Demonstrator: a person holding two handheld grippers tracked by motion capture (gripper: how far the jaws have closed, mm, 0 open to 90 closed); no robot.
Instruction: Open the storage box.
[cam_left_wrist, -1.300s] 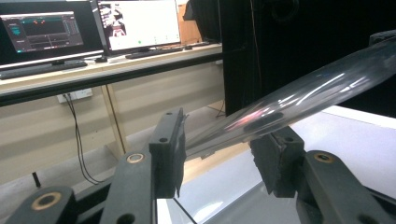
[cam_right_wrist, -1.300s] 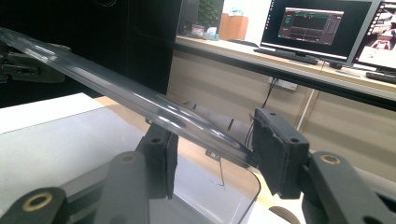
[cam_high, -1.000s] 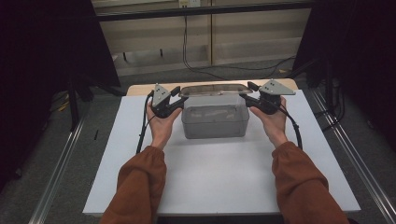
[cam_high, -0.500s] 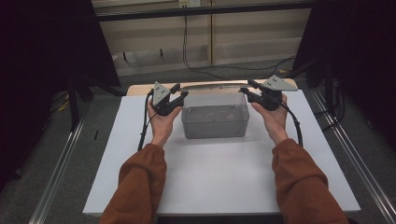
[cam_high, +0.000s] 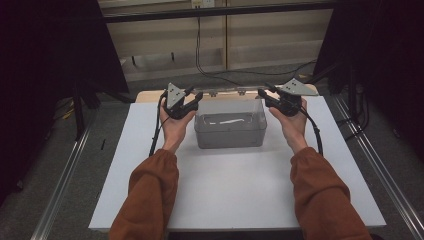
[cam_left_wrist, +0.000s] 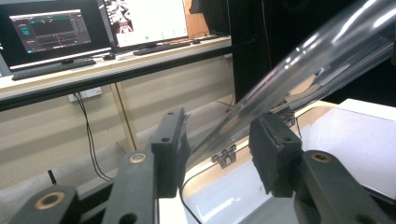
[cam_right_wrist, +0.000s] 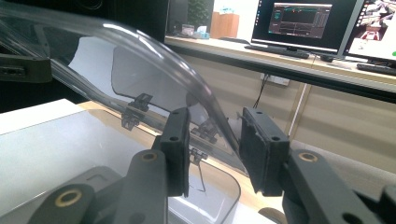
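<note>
Centrally on the white bench, toward its far edge, sits a clear plastic box with a hinged clear lid raised behind it. From above, the left gripper is at the box's far-left corner and the right gripper at its far-right corner, each held in a hand with an orange sleeve behind it.

Seen from the left gripper, the lid slants up to the right, and its lower edge passes through the gap between the two black jaws, which stand apart; whether either pad touches the plastic cannot be told. Small hinges show beyond the jaws.

Seen from the right gripper, the lid's curved corner runs down between its jaws. These too stand apart, the lid close against the left pad; whether they actually pinch it cannot be told. Monitors stand on a desk beyond.
</note>
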